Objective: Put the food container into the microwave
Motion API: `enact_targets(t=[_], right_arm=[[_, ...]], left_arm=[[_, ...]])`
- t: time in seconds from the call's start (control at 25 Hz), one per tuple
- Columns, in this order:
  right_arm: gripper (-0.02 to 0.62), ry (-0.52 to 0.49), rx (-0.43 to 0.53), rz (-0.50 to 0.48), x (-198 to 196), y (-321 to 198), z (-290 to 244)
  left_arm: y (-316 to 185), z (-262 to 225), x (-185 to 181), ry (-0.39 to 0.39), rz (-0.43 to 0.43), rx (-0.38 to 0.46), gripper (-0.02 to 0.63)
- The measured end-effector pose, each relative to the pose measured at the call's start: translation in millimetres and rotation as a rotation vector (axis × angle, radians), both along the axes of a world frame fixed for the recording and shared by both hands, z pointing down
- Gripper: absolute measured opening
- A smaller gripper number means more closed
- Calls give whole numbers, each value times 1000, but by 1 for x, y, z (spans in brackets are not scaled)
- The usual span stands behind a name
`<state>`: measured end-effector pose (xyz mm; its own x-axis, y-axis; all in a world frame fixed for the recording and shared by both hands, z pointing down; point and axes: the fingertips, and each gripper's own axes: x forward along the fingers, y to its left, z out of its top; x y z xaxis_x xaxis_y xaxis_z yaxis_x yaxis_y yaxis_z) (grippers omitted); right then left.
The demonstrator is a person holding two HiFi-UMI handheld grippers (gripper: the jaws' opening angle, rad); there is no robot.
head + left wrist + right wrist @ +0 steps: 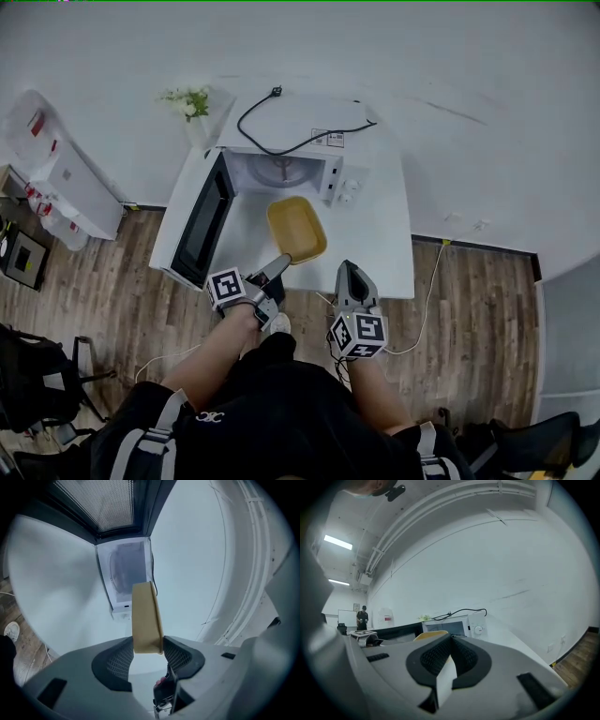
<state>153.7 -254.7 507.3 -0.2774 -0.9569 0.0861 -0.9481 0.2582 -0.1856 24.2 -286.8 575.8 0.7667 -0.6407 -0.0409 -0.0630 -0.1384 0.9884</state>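
A shallow yellow food container (297, 228) hangs over the white table (380, 239), just in front of the microwave (314, 150). My left gripper (279, 262) is shut on the container's near rim. In the left gripper view the container (146, 618) stands edge-on between the pads, with the lit cavity (125, 569) straight beyond it. The microwave door (204, 217) is swung wide open to the left. My right gripper (352, 274) hovers at the table's front edge, shut and empty; in its own view its gripper (449, 641) points past the container (431, 633) toward the microwave (473, 625).
A black power cord (281, 141) lies on top of the microwave. A vase of white flowers (190, 101) stands at the table's back left corner. A white cabinet (66, 178) and a dark chair (37, 384) are on the left. A cable (429, 300) trails across the wooden floor.
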Motion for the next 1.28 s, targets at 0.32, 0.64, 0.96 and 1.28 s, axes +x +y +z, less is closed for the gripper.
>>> enact_targets(t=[0.32,0.64,0.96,1.28], right_arm=[[0,13,-13,-13,-6,-102,-3],[0,14,-35,-21,-19,-170,4],[0,46,-44,-91,-19,-211,2],[0,54,-64,-109,5,-224,6]], left_arm=[[-106,18,-12,-13,-23,-40,209],[-188,35,-26,-16,-50,-72,209],[-242,44,-32,-30,-109,-70,209],[-295,59,-40,-30,-206,-89,209]])
